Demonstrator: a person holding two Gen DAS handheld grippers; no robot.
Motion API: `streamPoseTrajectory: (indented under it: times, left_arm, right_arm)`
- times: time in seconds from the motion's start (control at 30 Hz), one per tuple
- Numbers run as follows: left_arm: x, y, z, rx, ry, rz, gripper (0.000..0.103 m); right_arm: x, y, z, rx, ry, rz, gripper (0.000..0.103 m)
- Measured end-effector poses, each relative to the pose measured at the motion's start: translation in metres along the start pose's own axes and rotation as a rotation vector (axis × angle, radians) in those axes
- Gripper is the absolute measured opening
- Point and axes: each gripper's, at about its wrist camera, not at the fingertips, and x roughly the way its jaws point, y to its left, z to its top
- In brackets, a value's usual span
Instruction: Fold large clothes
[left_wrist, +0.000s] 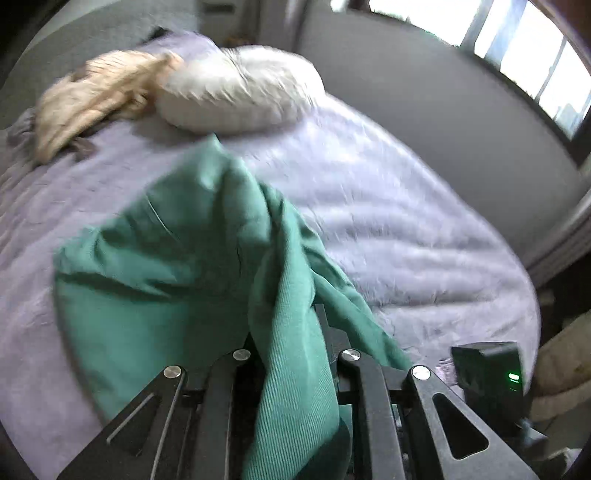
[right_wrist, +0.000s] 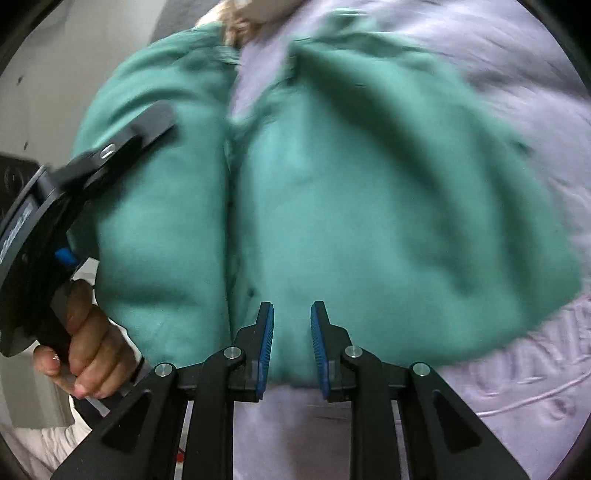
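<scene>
A large green garment (right_wrist: 369, 206) lies spread on the lavender bed cover (right_wrist: 517, 369). My right gripper (right_wrist: 291, 343) sits at the garment's near hem, its blue pads (right_wrist: 266, 343) closed on the cloth that fills the narrow gap between them. My left gripper (left_wrist: 291, 332) is shut on another part of the same green garment (left_wrist: 166, 266). That fold drapes up over its fingers and hides the tips. In the right wrist view the left gripper (right_wrist: 155, 122) is at the left, held by a hand (right_wrist: 88, 332), with the cloth lifted beside it.
At the far end of the bed (left_wrist: 406, 206) lie a white pillow (left_wrist: 236, 92) and a crumpled beige garment (left_wrist: 96, 92). A grey wall and a bright window (left_wrist: 535, 55) stand beyond. A black box with a green light (left_wrist: 487, 373) is at the lower right.
</scene>
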Motion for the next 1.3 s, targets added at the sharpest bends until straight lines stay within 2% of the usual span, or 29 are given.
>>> streamPoseTrajectory:
  times: [0.1, 0.2, 0.23, 0.27, 0.3, 0.33, 0.43, 0.53, 0.57, 0.6, 0.63, 0.7, 0.77, 0.87, 0.93, 0.97, 1.07, 1.1, 1.13, 1.17, 1.23, 1.3]
  left_arm:
    - [0.033, -0.014, -0.004, 0.008, 0.075, 0.046, 0.018]
    - [0.034, -0.019, -0.007, 0.009, 0.07, 0.064, 0.021]
    - [0.03, -0.021, -0.006, 0.012, 0.065, 0.061, 0.039]
    - [0.022, -0.022, -0.004, 0.007, 0.046, 0.037, 0.07]
    - [0.015, -0.024, -0.009, 0.005, 0.023, 0.03, 0.084]
    - [0.003, -0.027, -0.007, 0.005, -0.02, 0.038, 0.103]
    - [-0.021, -0.029, 0.002, 0.012, -0.106, 0.085, 0.103]
    - [-0.036, -0.012, 0.002, -0.026, -0.131, 0.115, 0.103]
    - [-0.044, 0.0, -0.005, -0.058, -0.141, 0.142, 0.103]
    - [-0.046, 0.01, -0.009, -0.077, -0.143, 0.159, 0.103]
    - [-0.049, 0.022, -0.016, -0.103, -0.139, 0.181, 0.103]
    - [-0.055, 0.048, -0.037, -0.156, -0.086, 0.245, 0.103]
    - [-0.057, 0.072, -0.059, -0.196, -0.043, 0.298, 0.103]
    - [-0.059, 0.101, -0.093, -0.277, 0.019, 0.348, 0.103]
    - [-0.057, 0.112, -0.106, -0.32, 0.045, 0.355, 0.103]
    - [-0.056, 0.117, -0.113, -0.344, 0.057, 0.355, 0.103]
    - [-0.055, 0.121, -0.123, -0.375, 0.06, 0.347, 0.103]
    - [-0.056, 0.12, -0.124, -0.38, 0.058, 0.346, 0.103]
    - [-0.057, 0.119, -0.122, -0.383, 0.055, 0.346, 0.103]
    - [-0.059, 0.118, -0.121, -0.385, 0.048, 0.343, 0.103]
    - [-0.064, 0.115, -0.12, -0.382, 0.03, 0.341, 0.103]
    - [-0.063, 0.112, -0.123, -0.371, 0.027, 0.336, 0.103]
  right_arm:
    - [-0.005, -0.028, -0.003, 0.085, -0.009, 0.06, 0.022]
    - [-0.007, -0.037, -0.006, 0.1, -0.015, 0.09, 0.022]
    - [-0.008, -0.038, -0.007, 0.1, -0.014, 0.094, 0.022]
    - [-0.009, -0.041, -0.007, 0.101, -0.013, 0.097, 0.022]
    - [-0.011, -0.044, -0.006, 0.103, -0.01, 0.099, 0.022]
    - [-0.01, -0.046, -0.005, 0.106, -0.008, 0.099, 0.022]
    - [-0.01, -0.047, 0.0, 0.119, -0.016, 0.081, 0.022]
    - [-0.016, -0.042, 0.001, 0.114, -0.032, 0.037, 0.022]
    - [-0.017, -0.035, 0.005, 0.113, -0.044, 0.024, 0.025]
    - [-0.024, -0.033, 0.004, 0.112, -0.059, 0.011, 0.033]
    - [-0.035, -0.032, 0.002, 0.112, -0.088, -0.001, 0.045]
    - [-0.051, -0.031, 0.002, 0.113, -0.135, -0.018, 0.057]
    - [-0.07, -0.029, 0.004, 0.115, -0.182, -0.031, 0.057]
    - [-0.089, -0.022, 0.005, 0.112, -0.216, 0.01, 0.062]
    - [-0.091, -0.011, 0.007, 0.093, -0.205, 0.056, 0.08]
    - [-0.088, -0.006, 0.006, 0.082, -0.198, 0.06, 0.081]
    - [-0.076, 0.012, 0.014, 0.04, -0.186, -0.016, 0.081]
    - [-0.071, 0.014, 0.02, 0.041, -0.188, -0.071, 0.075]
    - [-0.065, 0.016, 0.025, 0.053, -0.195, -0.128, 0.022]
    - [-0.063, 0.017, 0.029, 0.074, -0.197, -0.142, 0.005]
    - [-0.07, 0.022, 0.026, 0.081, -0.252, -0.126, 0.004]
    - [-0.083, 0.028, 0.017, 0.02, -0.312, -0.162, 0.004]
